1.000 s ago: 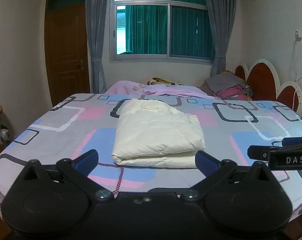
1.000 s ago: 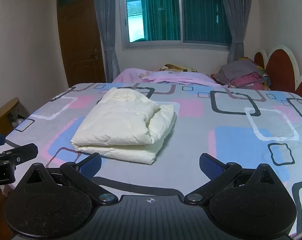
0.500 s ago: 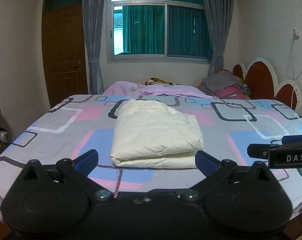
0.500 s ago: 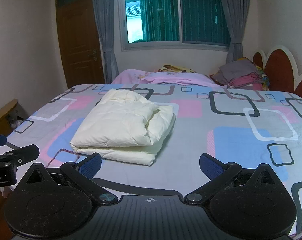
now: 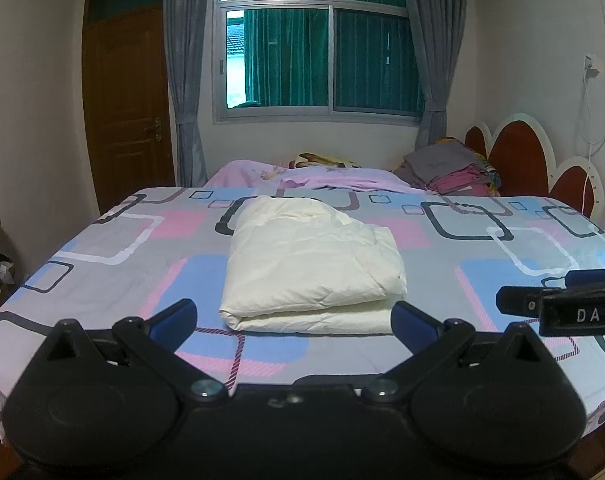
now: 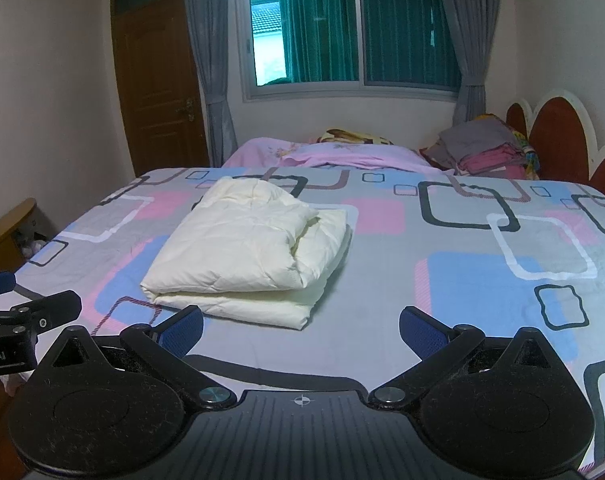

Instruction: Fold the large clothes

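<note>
A cream padded garment point(image 5: 310, 264) lies folded into a thick rectangle on the patterned bed sheet point(image 5: 102, 256); it also shows in the right wrist view point(image 6: 246, 252). My left gripper point(image 5: 294, 320) is open and empty, held back at the bed's near edge in front of the garment. My right gripper point(image 6: 300, 326) is open and empty, to the right of the garment's near corner. Each gripper shows at the edge of the other's view, the right one point(image 5: 562, 304) and the left one point(image 6: 26, 320).
A pile of folded clothes point(image 5: 450, 168) sits at the far right by the red headboard point(image 5: 518, 160). A pink blanket point(image 5: 314, 178) lies along the far edge. A wooden door point(image 5: 130, 108) and a window point(image 5: 322, 40) are behind.
Both grippers have pulled back and risen slightly from the bed. The folded garment has not moved.
</note>
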A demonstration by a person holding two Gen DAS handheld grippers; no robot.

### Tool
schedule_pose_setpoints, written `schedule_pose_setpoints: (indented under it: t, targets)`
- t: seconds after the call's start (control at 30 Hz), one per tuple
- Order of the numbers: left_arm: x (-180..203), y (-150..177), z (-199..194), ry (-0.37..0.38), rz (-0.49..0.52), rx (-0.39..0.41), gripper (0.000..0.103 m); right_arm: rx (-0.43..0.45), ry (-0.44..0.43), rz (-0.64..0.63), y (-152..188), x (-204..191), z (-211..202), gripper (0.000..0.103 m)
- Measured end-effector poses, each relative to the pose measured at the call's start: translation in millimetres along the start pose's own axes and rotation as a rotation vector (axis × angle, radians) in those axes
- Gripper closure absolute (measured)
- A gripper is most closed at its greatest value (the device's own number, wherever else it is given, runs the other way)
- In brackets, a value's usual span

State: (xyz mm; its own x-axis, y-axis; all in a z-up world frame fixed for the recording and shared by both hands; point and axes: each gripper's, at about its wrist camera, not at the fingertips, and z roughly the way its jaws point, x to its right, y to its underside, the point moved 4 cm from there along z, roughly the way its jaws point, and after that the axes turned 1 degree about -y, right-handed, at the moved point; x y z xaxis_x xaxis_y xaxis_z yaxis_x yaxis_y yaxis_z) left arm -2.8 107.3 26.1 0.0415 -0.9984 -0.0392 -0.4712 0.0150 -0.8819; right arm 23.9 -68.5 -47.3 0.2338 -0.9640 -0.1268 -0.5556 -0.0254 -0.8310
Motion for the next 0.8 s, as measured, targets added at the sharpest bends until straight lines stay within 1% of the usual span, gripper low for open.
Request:
schedule_pose_setpoints:
  t: [0.8]
  targets:
    - [-1.6,-0.1,3.4,0.0,-0.001,0.001,0.0,0.001,-0.002,-0.009,0.6,0.8,-2.6,0.0]
